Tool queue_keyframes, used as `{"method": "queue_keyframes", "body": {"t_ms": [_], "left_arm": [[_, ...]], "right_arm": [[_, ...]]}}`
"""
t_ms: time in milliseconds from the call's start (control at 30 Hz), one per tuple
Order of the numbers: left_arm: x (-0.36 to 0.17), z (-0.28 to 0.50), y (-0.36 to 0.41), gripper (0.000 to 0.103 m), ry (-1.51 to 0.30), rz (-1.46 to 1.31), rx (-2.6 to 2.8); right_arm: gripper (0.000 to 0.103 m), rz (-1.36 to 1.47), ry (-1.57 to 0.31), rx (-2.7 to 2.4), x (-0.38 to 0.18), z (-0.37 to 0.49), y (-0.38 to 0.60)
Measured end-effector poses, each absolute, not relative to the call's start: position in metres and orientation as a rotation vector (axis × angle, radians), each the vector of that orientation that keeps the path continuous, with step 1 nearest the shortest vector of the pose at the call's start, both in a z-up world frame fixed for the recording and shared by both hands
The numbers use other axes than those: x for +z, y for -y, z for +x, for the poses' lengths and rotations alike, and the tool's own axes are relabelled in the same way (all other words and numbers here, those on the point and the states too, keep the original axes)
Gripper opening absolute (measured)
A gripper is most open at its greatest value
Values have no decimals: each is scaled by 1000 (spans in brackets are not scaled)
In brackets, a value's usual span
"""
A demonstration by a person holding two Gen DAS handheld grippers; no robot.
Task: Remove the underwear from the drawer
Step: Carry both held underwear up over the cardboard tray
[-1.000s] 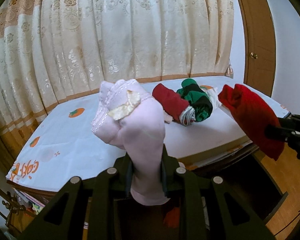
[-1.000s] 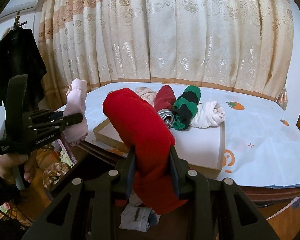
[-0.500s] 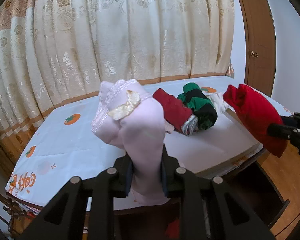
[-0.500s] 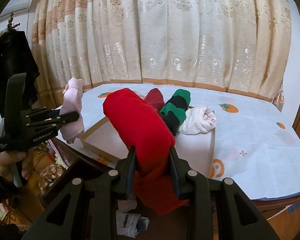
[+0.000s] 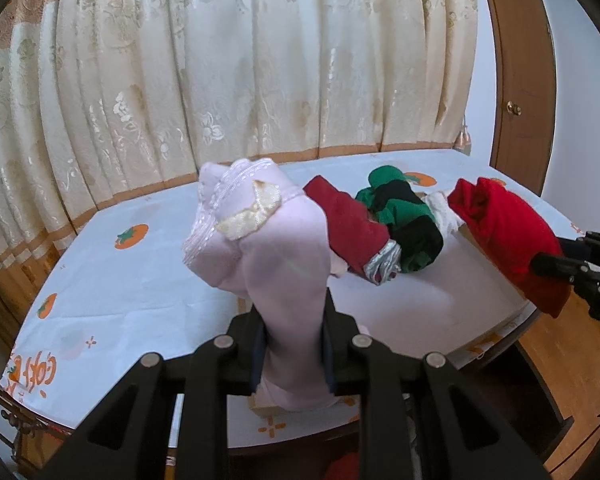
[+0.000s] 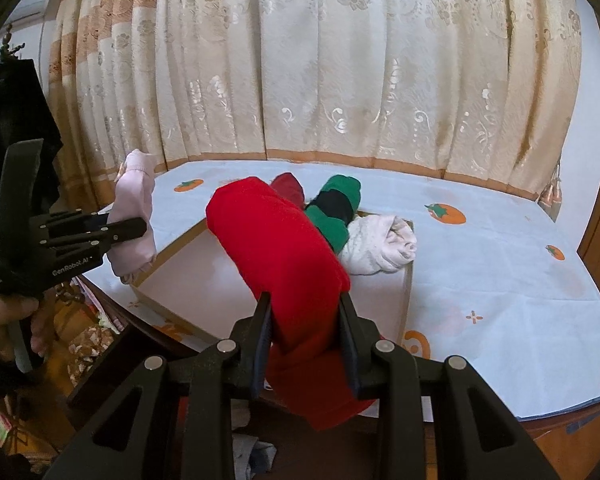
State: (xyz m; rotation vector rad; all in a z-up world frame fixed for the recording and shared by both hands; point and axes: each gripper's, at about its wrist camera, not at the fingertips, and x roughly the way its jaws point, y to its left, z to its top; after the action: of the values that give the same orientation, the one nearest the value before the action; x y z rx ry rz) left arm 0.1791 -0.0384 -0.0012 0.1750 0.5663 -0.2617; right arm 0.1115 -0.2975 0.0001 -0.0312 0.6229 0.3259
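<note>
- Pink rolled underwear (image 5: 276, 264), trimmed with a cream bow, stands upright in the left gripper (image 5: 292, 344), whose jaws are pinched tight on its lower half.
- Red underwear (image 6: 288, 276) is clamped in the right gripper (image 6: 304, 340); the roll juts up toward 11 o'clock and its loose end hangs below the pads.
- Seen from the right wrist, the left gripper sits at 9 o'clock with a hand (image 6: 4, 320) on its grip, the pink roll held just beside the near left corner of a flat white box (image 6: 204, 272).
- On that box, at about 12 o'clock beyond the red piece, lie three more rolls touching one another: a dark red one (image 6: 290, 188), a green-and-black striped one (image 6: 334, 208), and a white one (image 6: 380, 244) at 1 o'clock.
- The box rests on a table under a pale cloth printed with orange fruit (image 6: 500, 264).
- A cream-and-tan embroidered curtain (image 6: 340, 60) closes off the far side.
- Below both grippers, at 6 o'clock, the open drawer (image 6: 256, 452) shows only a scrap of grey-white cloth; the gripper frames hide most of it.
- A wooden door (image 5: 516, 80) stands at 2 o'clock in the left view.
</note>
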Motion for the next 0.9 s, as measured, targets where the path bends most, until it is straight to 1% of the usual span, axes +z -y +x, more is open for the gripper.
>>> {"method": "queue_keyframes", "body": {"t_ms": [267,900], "left_arm": [[-9,197,40,21,-639,142,-286],[-26,217,47,21,-738,166,-286]], "right_arm": [[33,-45,-659,307,-8,127,302],[33,-78,-731,284,-22,146,305]]}}
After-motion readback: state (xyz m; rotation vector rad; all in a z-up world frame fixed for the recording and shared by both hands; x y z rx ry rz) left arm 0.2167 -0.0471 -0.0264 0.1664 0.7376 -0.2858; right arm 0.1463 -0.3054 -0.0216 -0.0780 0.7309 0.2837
